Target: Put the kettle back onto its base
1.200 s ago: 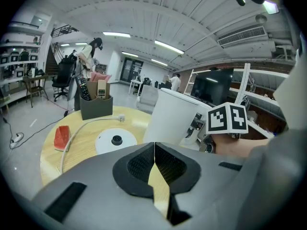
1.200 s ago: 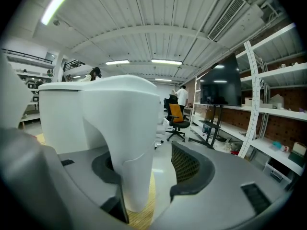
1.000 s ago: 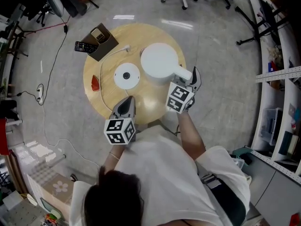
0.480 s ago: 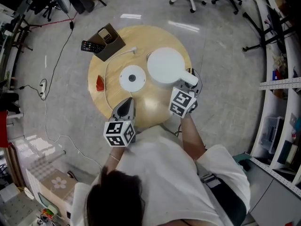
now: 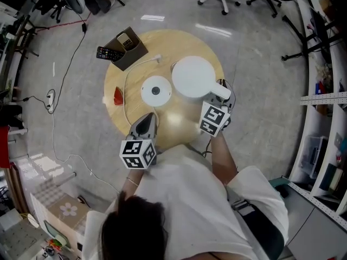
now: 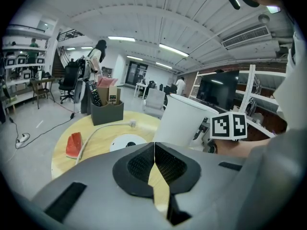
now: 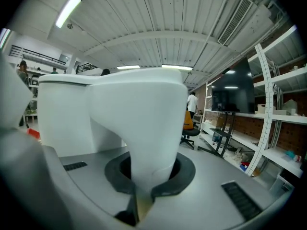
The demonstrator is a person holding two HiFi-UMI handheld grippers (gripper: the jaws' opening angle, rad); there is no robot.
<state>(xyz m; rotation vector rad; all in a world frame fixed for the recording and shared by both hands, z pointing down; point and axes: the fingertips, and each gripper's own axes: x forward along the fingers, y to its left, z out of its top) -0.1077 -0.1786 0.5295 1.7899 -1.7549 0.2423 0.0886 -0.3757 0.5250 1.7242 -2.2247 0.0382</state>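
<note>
The white kettle (image 5: 192, 76) stands on the round wooden table (image 5: 179, 126), just right of its round white base (image 5: 156, 91). The two stand close side by side. My right gripper (image 5: 223, 92) has its jaws closing on the kettle's handle (image 7: 148, 128), and the pads press it from both sides. The kettle's body (image 7: 67, 114) fills the left of the right gripper view. Over the table's near edge my left gripper (image 5: 147, 119) hangs shut and empty, pointing toward the base (image 6: 125, 142) and the kettle (image 6: 184, 123).
A dark box (image 5: 126, 47) holding remotes sits at the table's far left. A red object (image 5: 118, 95) lies at the left edge, and a white cable (image 5: 133, 72) runs from the base past it. Office chairs stand beyond the table; shelves line the right.
The right gripper's jaws have shut on the kettle's handle. The left gripper has hardly moved. The kettle stands where it was.
</note>
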